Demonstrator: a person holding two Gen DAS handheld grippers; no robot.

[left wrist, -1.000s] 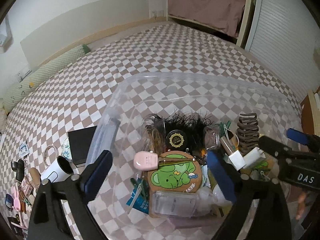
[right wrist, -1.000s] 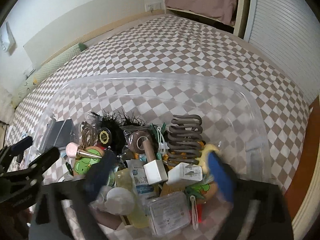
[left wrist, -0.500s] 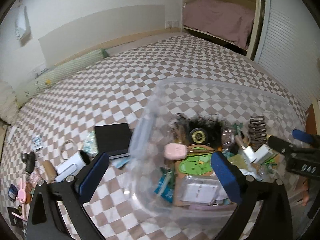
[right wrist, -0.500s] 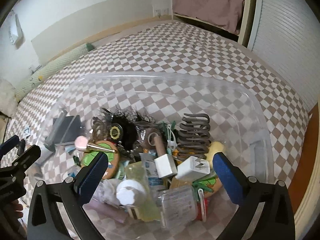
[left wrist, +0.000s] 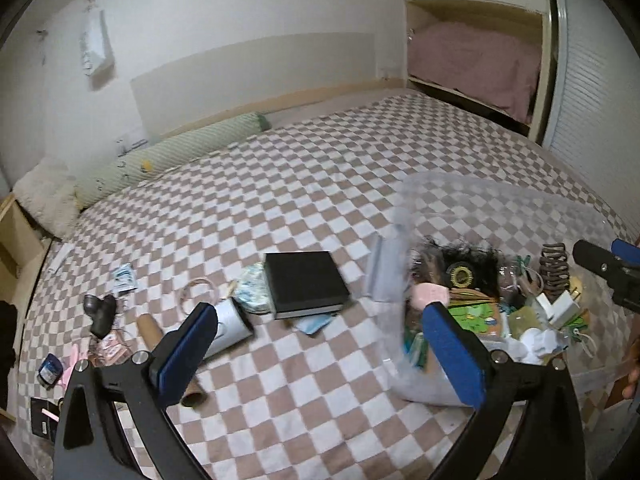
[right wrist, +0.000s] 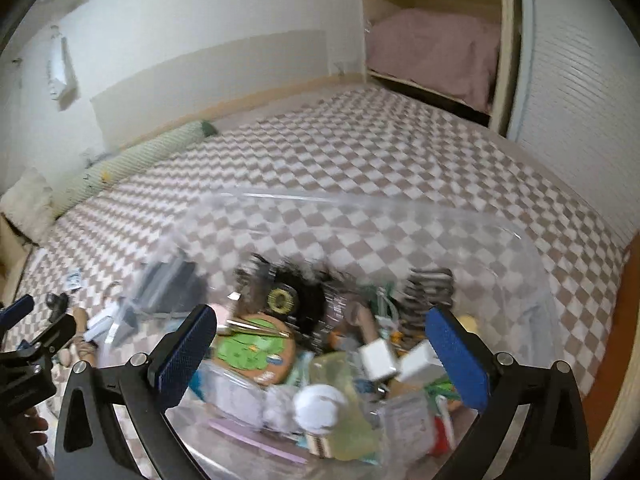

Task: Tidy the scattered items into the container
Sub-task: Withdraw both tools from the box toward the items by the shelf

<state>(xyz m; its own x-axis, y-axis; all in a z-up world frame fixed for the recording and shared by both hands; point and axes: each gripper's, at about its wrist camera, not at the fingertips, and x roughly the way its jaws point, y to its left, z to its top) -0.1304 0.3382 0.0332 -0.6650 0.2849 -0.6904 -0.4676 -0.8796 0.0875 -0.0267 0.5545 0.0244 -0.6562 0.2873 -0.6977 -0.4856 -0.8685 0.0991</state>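
A clear plastic container [left wrist: 500, 208] sits on the checkered bed at the right, holding several small items; it also shows in the right wrist view [right wrist: 360, 216]. My left gripper [left wrist: 320, 356] is open and empty, above the bedspread to the left of the container. Loose items lie on the bed: a black box [left wrist: 304, 282], a white tube [left wrist: 230, 326], a cardboard tube [left wrist: 160, 344] and small bits at the far left [left wrist: 100, 312]. My right gripper [right wrist: 320, 356] is open and empty, above the container's near side.
A green bolster pillow [left wrist: 160, 158] lies along the far edge of the bed. A cupboard with pink bedding [left wrist: 472, 60] and a slatted door [left wrist: 592, 92] stand at the back right. The other gripper shows at the right edge [left wrist: 608, 272].
My left gripper has swung left, away from above the container to over the scattered items. My right gripper has pulled back slightly and stays over the container.
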